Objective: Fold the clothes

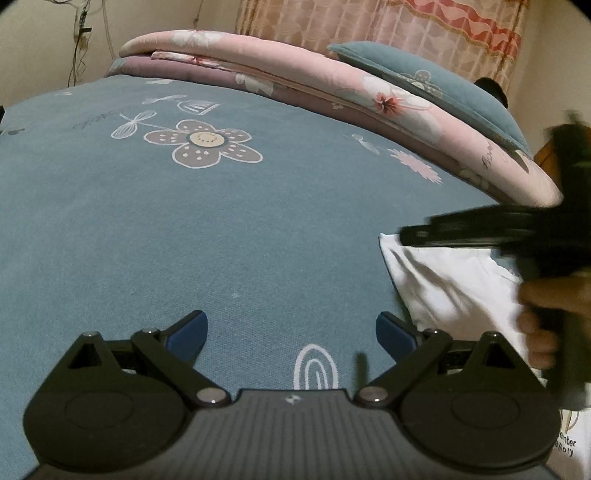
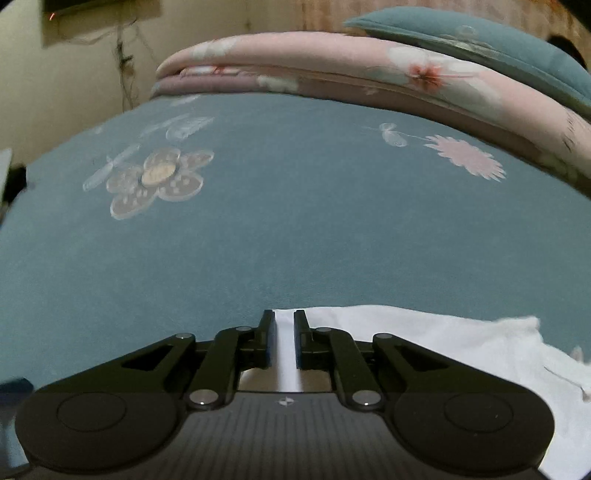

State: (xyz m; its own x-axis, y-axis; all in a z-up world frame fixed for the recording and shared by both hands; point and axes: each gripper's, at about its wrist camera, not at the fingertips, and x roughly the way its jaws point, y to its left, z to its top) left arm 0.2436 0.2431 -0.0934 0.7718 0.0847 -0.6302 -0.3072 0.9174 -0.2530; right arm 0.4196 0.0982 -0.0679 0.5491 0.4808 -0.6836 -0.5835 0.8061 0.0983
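Your left gripper (image 1: 291,334) hung released over the blue bedsheet (image 1: 221,229). Your right gripper (image 2: 284,339), jaws parted narrowly, straddled the white garment (image 2: 424,339) lower right, apparently ungripped; next fold likely needed regrasping.

This is a bedroom in a home. A bed covered in a blue-grey cotton sheet printed with large grey and pink flowers (image 1: 221,206) fills most of both views. Along its far side lies a folded pink quilt with white and red blossoms (image 1: 332,85), and on top of that a flat teal pillow with a flower print (image 1: 436,88). Behind the bed hangs a pink patterned curtain with a red wavy band (image 1: 424,26) beside a plain cream wall (image 2: 74,92), down which dark loose cables (image 1: 79,48) trail.
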